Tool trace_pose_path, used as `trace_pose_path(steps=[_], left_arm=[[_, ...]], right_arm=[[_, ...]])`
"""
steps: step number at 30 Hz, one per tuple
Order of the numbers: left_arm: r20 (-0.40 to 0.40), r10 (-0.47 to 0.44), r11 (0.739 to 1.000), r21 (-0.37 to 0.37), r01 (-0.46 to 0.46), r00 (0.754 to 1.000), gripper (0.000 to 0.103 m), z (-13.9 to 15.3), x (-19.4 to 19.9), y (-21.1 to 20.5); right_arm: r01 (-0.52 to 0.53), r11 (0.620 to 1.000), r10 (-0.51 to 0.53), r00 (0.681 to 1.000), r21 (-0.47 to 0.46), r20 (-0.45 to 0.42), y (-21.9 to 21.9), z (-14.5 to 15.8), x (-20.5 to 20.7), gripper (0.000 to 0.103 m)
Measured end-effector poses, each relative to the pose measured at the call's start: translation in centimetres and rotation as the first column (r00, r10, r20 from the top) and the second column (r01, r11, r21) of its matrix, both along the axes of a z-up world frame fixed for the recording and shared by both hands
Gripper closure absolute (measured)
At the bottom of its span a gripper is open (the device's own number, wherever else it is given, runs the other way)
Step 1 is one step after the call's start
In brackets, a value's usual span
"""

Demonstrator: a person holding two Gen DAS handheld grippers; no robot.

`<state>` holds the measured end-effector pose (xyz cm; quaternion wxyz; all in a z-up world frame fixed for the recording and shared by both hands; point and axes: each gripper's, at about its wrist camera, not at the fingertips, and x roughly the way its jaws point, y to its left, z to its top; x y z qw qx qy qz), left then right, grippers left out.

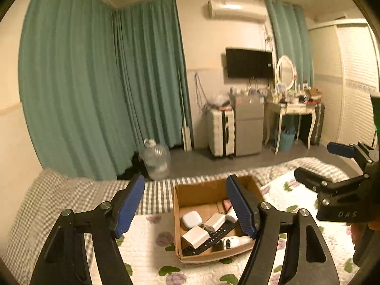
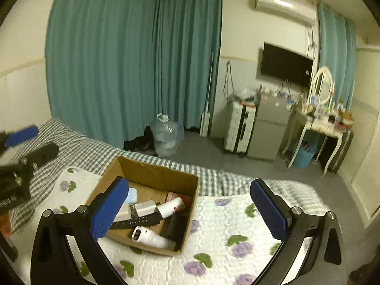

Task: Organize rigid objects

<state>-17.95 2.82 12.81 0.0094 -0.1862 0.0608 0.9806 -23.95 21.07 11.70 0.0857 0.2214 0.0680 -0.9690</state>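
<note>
The bed with the white quilted cover printed with purple flowers and green leaves (image 2: pixel 228 216) fills the lower part of both views, and a grey-and-white checked blanket (image 2: pixel 99 152) lies along its far edge. On the quilt stands the open brown cardboard box (image 1: pixel 215 188), which serves here as the landmark.

Behind the box, across the grey floor, hang long teal fabric curtains (image 1: pixel 99 83). Behind the box and to its right stand a white ribbed suitcase (image 1: pixel 219 133), a small grey fridge (image 1: pixel 248 128) and a white dressing table with an oval mirror (image 1: pixel 288 109). A clear plastic water jug (image 2: pixel 167 135) stands on the floor behind the box, in front of the curtains.

The left gripper with black arms and blue pads (image 1: pixel 185 207) hangs just in front of the box, its fingers spread wide with nothing between them. The right gripper of the same kind (image 2: pixel 190 211) is above the right front part of the box, also wide open and empty.

Inside the box lie a long black remote control (image 2: pixel 137 220), a white cylindrical device with a dark lens end (image 2: pixel 152 238), a white tube with red print (image 2: pixel 172 206), a white square charger block (image 1: pixel 197 236), another white plug adapter (image 2: pixel 143 207) and a small white rounded earbud case (image 1: pixel 192 218). The things touch and partly overlap each other.
</note>
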Motion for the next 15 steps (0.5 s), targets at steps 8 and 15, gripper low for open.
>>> trace_pose_path(steps=[8, 15], left_arm=[[-0.149, 0.071, 0.997, -0.017, -0.075, 0.986, 0.027, 3.8, 8.1, -0.3], [-0.210, 0.078, 0.997, -0.004, -0.081, 0.975, 0.026, 3.0, 11.8, -0.5]], right_arm=[[0.009, 1.000, -0.006, 0.996, 0.026, -0.090, -0.9, 4.0, 8.6, 0.000], [0.018, 1.000, -0.019, 0.991, -0.003, -0.135, -0.9, 3.6, 12.9, 0.000]])
